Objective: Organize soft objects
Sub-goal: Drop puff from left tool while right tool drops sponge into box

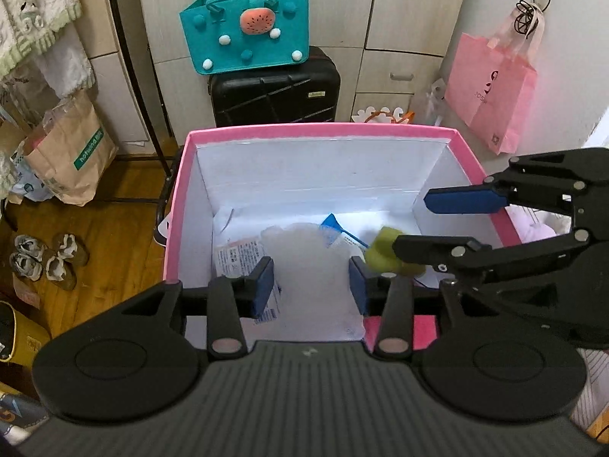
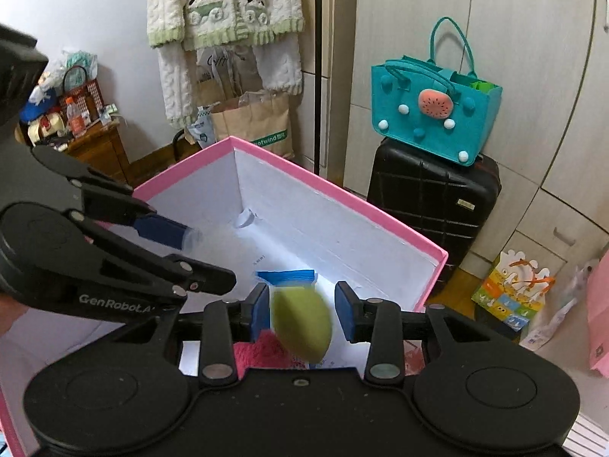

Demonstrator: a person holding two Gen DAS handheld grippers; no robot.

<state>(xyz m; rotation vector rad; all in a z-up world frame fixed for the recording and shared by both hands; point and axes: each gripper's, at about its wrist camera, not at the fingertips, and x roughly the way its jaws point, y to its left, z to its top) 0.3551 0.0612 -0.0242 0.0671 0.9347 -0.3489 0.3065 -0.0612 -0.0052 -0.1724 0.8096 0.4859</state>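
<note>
A pink box (image 1: 319, 128) with white inner walls stands below both grippers; it also shows in the right wrist view (image 2: 342, 194). My left gripper (image 1: 311, 285) is open over the box, with a blurred clear plastic packet (image 1: 308, 262) between and below its pads, apart from both. My right gripper (image 2: 301, 308) is open; a blurred green soft object (image 2: 302, 325) sits between its pads without touching them. In the left wrist view the right gripper (image 1: 422, 224) reaches in from the right above the green object (image 1: 384, 253). A blue-and-white packet (image 2: 287, 278) and a pink fluffy item (image 2: 262, 350) lie in the box.
A printed packet (image 1: 238, 257) lies on the box floor. Behind the box stand a black suitcase (image 1: 274, 89) with a teal felt bag (image 1: 247, 36) on it, and wardrobe doors. A brown paper bag (image 1: 72, 152) and shoes (image 1: 45, 259) are on the wooden floor at left. A pink bag (image 1: 491, 91) hangs at right.
</note>
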